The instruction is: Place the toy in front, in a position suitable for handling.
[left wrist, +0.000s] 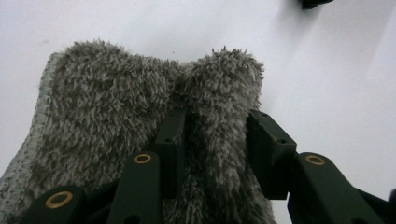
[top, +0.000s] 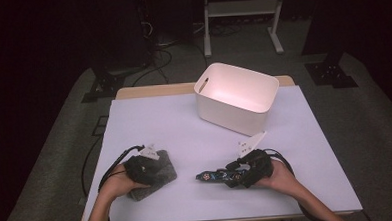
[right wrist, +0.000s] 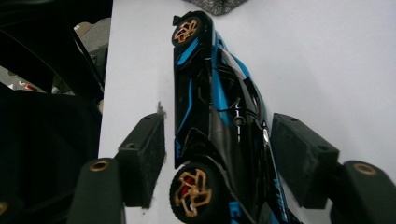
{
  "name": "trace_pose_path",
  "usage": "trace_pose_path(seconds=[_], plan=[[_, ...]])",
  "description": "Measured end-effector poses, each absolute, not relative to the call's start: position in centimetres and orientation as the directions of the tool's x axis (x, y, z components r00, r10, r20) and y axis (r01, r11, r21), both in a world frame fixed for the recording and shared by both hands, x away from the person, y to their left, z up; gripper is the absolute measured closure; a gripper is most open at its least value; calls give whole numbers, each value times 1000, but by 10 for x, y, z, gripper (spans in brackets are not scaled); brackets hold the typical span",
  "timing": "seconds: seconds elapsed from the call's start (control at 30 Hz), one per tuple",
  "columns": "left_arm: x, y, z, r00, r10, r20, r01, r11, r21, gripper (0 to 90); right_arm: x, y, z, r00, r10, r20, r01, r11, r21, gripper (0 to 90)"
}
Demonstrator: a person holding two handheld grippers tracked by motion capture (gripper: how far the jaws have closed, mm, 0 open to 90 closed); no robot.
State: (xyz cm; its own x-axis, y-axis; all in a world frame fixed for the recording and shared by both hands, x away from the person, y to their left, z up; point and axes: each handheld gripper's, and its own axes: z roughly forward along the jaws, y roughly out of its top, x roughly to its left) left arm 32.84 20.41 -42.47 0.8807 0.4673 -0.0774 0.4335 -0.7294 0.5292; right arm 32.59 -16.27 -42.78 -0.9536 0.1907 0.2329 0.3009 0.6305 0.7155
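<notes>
Toy car (top: 218, 176) lies on the desk (top: 184, 126) under the right gripper (top: 237, 176). Left gripper view: jaws apart, straddling a fuzzy cloth (left wrist: 140, 116) ridge. Right gripper view: jaws apart around the car; close squarely across its body.

Legible markings: none can be read in full. Toy car (right wrist: 219, 121): pale blue lettering low on its black flank, nearest the rear gold-spoked wheel, cut off by the frame edge and too blurred to spell out. No other text, labels, numbers or signs.
</notes>
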Motion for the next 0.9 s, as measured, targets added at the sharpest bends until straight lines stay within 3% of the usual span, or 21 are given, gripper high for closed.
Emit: trace_pose_path(seconds=[0.4,0.57,0.8,0.9], plan=[[326,203,-427,883,461,-83,431,-730,530,561,317,-167,-427,-956,198,219,295,618,729,382],[324,204,-427,882,462,-87,433,-726,534,555,309,-165,-428,-965,220,143,253,630,735,376],[323,204,-428,883,461,-89,433,-725,537,545,302,-166,-427,-969,203,144,241,621,746,401],[323,204,-428,884,459,-89,430,-724,539,537,296,-166,-427,-975,200,96,203,630,749,401]])
